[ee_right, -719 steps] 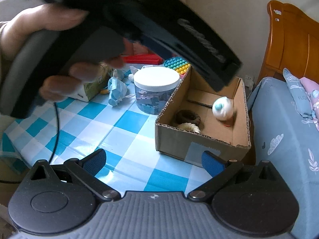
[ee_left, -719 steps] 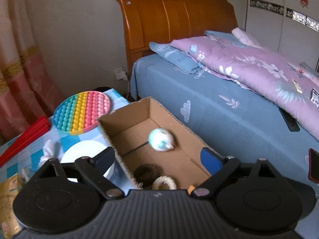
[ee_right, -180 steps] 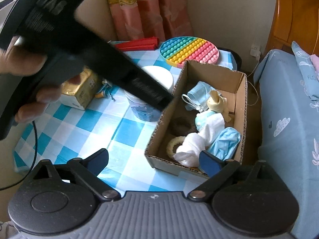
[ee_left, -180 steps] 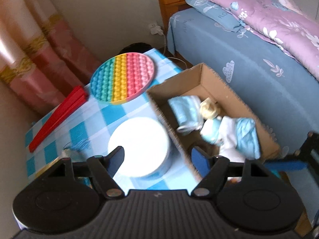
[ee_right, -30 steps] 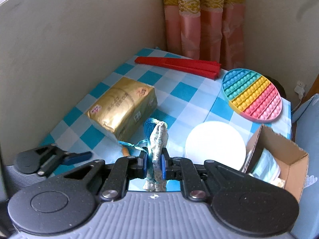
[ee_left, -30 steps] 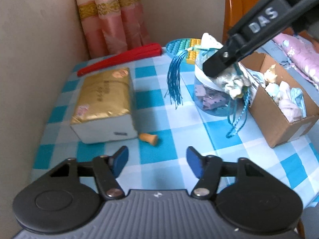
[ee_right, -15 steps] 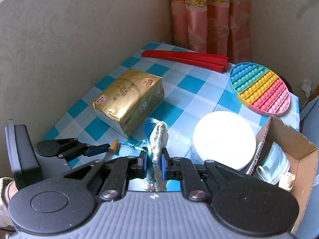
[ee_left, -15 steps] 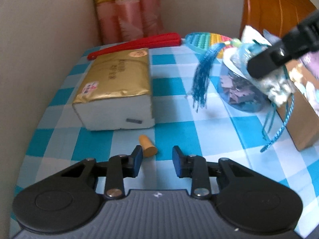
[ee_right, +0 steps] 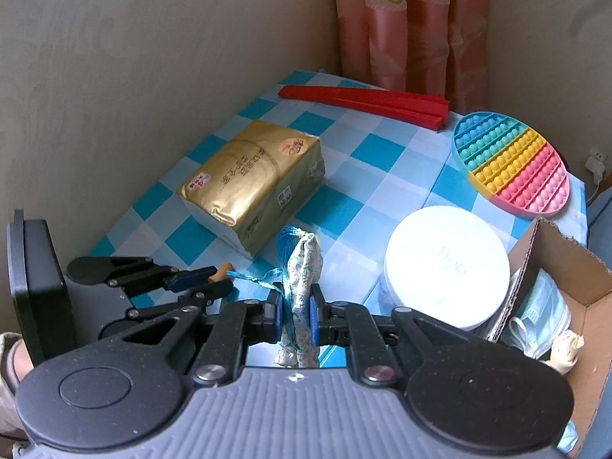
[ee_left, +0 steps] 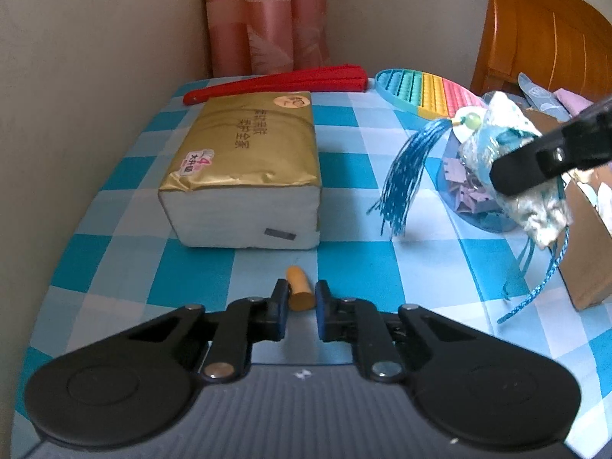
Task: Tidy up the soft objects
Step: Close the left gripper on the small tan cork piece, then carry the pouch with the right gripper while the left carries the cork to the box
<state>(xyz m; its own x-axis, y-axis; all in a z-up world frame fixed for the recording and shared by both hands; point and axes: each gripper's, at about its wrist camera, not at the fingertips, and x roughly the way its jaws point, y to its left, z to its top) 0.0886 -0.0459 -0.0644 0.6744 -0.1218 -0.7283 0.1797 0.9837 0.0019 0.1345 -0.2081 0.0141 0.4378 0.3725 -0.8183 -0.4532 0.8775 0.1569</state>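
Observation:
My right gripper is shut on a patterned fabric sachet with a blue tassel, held above the checked table; the sachet also shows in the left wrist view with its tassel hanging. My left gripper has its jaws narrowly around a small orange foam earplug lying on the tablecloth; whether the pads press it I cannot tell. It also shows from the right wrist view. The cardboard box at right holds face masks and other soft items.
A gold tissue pack lies just beyond the earplug. A white-lidded jar stands beside the box. A red folded fan and a rainbow pop-it mat lie at the back. Walls and a curtain border the table.
My left gripper has moved forward to the earplug and its jaws have narrowed around it. My right gripper has kept hold of the sachet and shifted slightly right.

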